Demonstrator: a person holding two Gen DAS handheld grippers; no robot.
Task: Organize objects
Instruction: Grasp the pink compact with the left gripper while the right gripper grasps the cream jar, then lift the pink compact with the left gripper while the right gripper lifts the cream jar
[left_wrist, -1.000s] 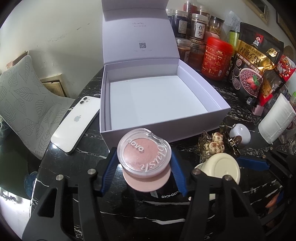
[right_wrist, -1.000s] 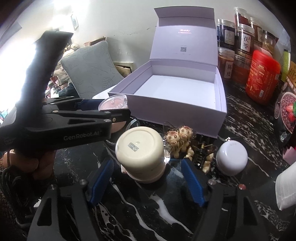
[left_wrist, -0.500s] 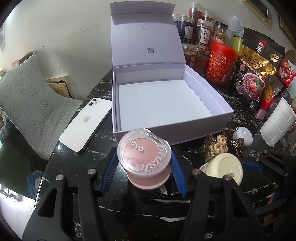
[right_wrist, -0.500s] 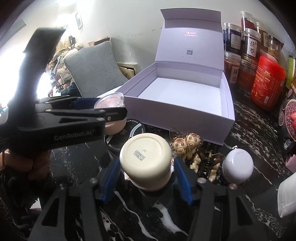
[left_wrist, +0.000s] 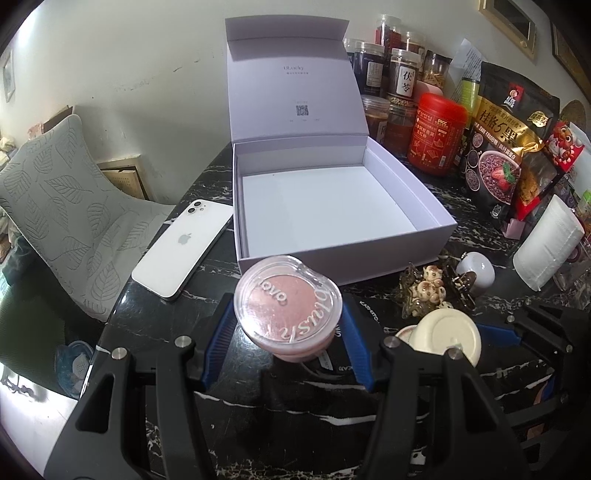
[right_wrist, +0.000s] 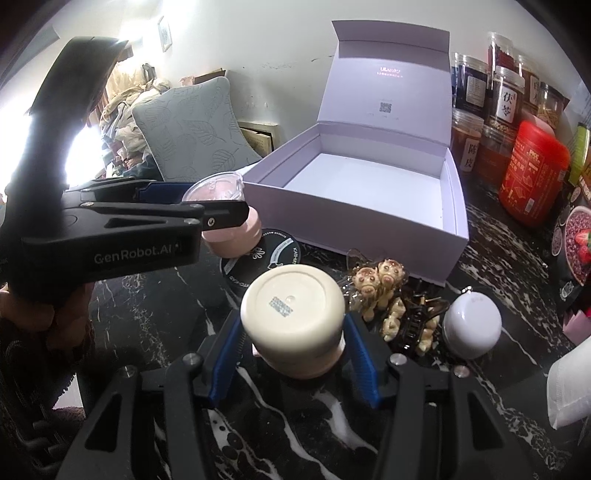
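Note:
My left gripper (left_wrist: 286, 332) is shut on a round pink blush compact (left_wrist: 287, 306) with a clear lid, held above the black marble table just short of the open white box (left_wrist: 343, 264). In the right wrist view, the same compact (right_wrist: 231, 225) hangs left of the box's (right_wrist: 351, 229) front corner. My right gripper (right_wrist: 291, 347) is shut on a cream jar (right_wrist: 291, 317), bottom side facing the camera, blue pads pressing both its sides. The box is empty and its lid stands upright.
A white phone (left_wrist: 181, 247) lies left of the box. A black round tin (right_wrist: 258, 258), a bear hair clip (right_wrist: 380, 288) and a small white dome (right_wrist: 471, 325) sit before the box. Jars, a red canister (right_wrist: 532, 173) and snack bags crowd the right.
The right gripper's jaws closed onto the cream jar, which has risen a little off the table. The left gripper has lifted slightly with the blush compact.

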